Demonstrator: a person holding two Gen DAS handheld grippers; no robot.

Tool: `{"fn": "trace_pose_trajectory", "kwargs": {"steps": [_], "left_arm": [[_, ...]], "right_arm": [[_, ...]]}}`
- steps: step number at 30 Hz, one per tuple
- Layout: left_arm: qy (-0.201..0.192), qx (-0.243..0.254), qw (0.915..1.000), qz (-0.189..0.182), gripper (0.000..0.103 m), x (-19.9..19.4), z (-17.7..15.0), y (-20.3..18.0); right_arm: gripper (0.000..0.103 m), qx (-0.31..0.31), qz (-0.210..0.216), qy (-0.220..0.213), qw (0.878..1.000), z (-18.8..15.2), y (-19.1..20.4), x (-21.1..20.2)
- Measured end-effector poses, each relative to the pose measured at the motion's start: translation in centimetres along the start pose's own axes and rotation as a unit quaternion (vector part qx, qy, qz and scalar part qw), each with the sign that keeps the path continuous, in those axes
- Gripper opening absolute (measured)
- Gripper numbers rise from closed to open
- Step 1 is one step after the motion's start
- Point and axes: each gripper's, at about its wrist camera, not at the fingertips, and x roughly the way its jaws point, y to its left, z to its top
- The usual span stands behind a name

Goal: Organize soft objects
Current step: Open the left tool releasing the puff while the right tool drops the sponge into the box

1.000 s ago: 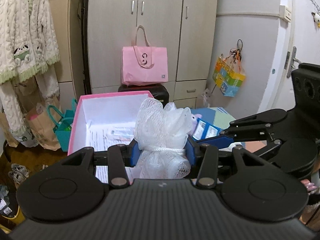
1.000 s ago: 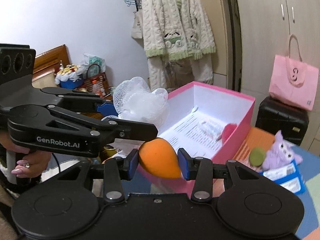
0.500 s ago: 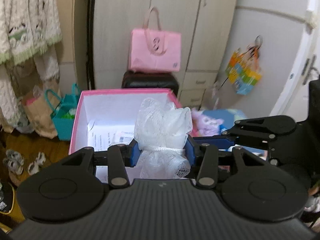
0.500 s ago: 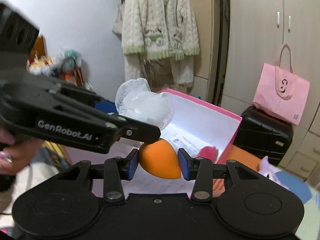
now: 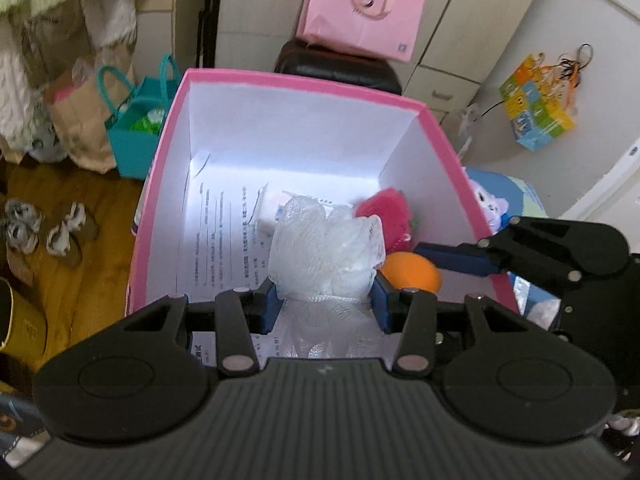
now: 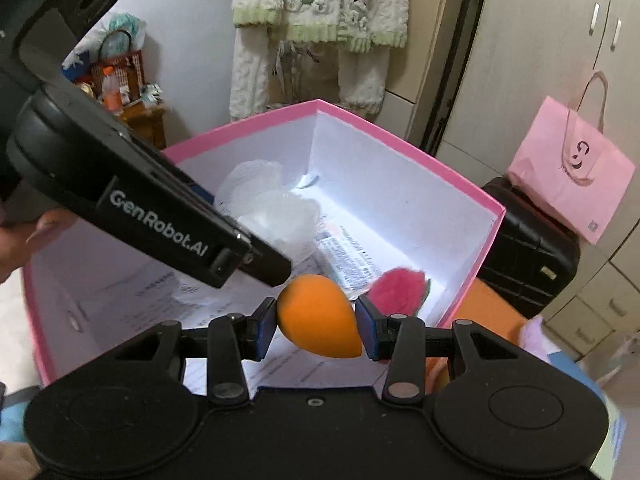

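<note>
An open pink box (image 5: 304,80) (image 6: 400,148) with white walls lies below both grippers. My left gripper (image 5: 324,300) is shut on a white mesh bath pouf (image 5: 324,252) (image 6: 268,208), held over the inside of the box. My right gripper (image 6: 316,326) is shut on an orange teardrop sponge (image 6: 320,324) (image 5: 412,272), also over the box, just right of the pouf. On the box floor lie printed sheets (image 5: 220,232), a red fuzzy soft item (image 5: 384,212) (image 6: 396,286) and a small white packet (image 6: 348,260).
A purple plush toy (image 5: 488,204) sits on a blue surface right of the box. Behind stand a black suitcase (image 6: 528,248) with a pink bag (image 6: 572,184), a wardrobe and hanging fluffy clothes (image 6: 320,12). Bags (image 5: 132,128) and slippers lie on the wooden floor at left.
Both grippers have moved forward and tilted down, from in front of the box to over its inside, each still holding its item. The red item has come into the left view.
</note>
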Motion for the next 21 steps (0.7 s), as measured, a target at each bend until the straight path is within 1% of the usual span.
{"fn": "trace_pose_trajectory", "kwargs": {"steps": [2,4,6,8,9,11,13,17,21], "left_arm": [[0.006,0.0,1.0,0.005,0.044,0.5,0.1,0.0],[0.012,-0.005,0.9999,0.003,0.045,0.9,0.2,0.0],[0.012,-0.011,0.9998,0.01,0.047,1.0,0.2,0.0],[0.005,0.003,0.9999,0.011,0.05,0.7,0.2,-0.4],[0.0,0.013,0.9999,0.01,0.051,0.5,0.0,-0.7],[-0.004,0.02,0.9998,0.006,0.06,0.0,-0.1,-0.9],[-0.008,0.022,0.9997,0.005,0.066,-0.4,-0.2,-1.0],[-0.008,0.026,0.9996,0.009,0.067,-1.5,-0.6,-0.9],[-0.023,0.031,0.9993,-0.001,0.067,-3.2,-1.4,-0.7]], "right_arm": [[0.048,-0.005,0.003,0.008,1.0,0.3,-0.1,0.3],[0.048,-0.018,-0.003,0.013,1.0,0.4,0.0,0.5],[0.05,-0.029,-0.01,0.016,0.999,0.5,0.2,0.8],[0.052,-0.041,-0.013,0.018,0.999,0.5,0.4,1.0],[0.056,-0.044,-0.014,0.018,0.999,0.5,0.4,0.9],[0.06,-0.047,-0.012,0.016,0.999,0.4,0.6,0.7],[0.064,-0.05,-0.009,0.013,0.999,0.3,0.8,0.3],[0.065,-0.049,-0.02,0.007,0.999,0.1,1.2,-0.4],[0.066,-0.033,-0.02,-0.003,0.999,-0.2,1.0,-1.7]]}}
